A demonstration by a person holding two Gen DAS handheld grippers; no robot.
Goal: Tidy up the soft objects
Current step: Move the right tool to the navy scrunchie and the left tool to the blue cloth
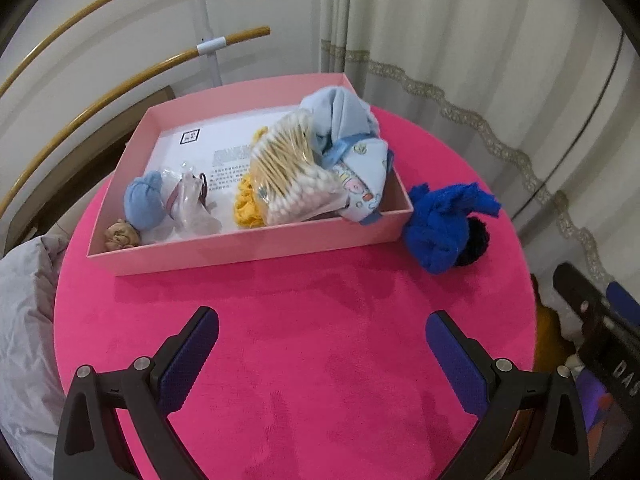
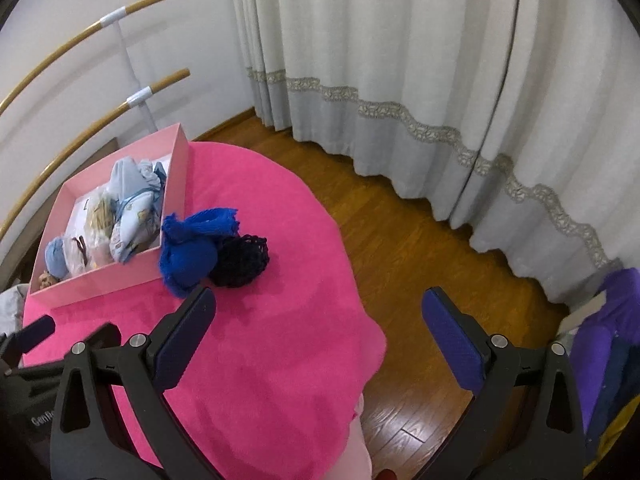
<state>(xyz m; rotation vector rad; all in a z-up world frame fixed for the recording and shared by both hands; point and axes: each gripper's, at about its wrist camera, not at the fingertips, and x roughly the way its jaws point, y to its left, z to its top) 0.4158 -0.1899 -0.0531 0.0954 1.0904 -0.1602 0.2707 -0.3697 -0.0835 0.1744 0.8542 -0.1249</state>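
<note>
Round table under a hot-pink plush cloth [image 1: 320, 360]; pale pink shallow box [image 1: 256, 250] sits on its far side. Inside the box: bag of cotton swabs [image 1: 296, 176] leaning against a light blue printed garment [image 1: 352, 148] that bulges over the right wall; yellow knitted piece [image 1: 248, 208] under the bag; small light blue bundle [image 1: 143, 200] and a clear crinkled wrapper [image 1: 192, 204] at the left end; small tan figure [image 1: 122, 236] in the near left corner, possibly a soft toy, too small to tell. Printed white sheet lines the box floor. Outside the box, on the cloth just beside its right wall: royal blue knotted cloth bundle [image 2: 192, 252], touching a dark navy crocheted net piece [image 2: 240, 260] on its far right side. Left gripper [image 1: 322, 330] hovers above bare cloth near the front of the table, jaws spread wide, nothing between them. Right gripper [image 2: 318, 310] likewise spread and empty, positioned over the table's right edge, its left finger [image 2: 188, 328] near the blue bundle. Wooden floor [image 2: 400, 240], pale curtains [image 2: 400, 60] and wooden rails [image 2: 80, 40] behind
</note>
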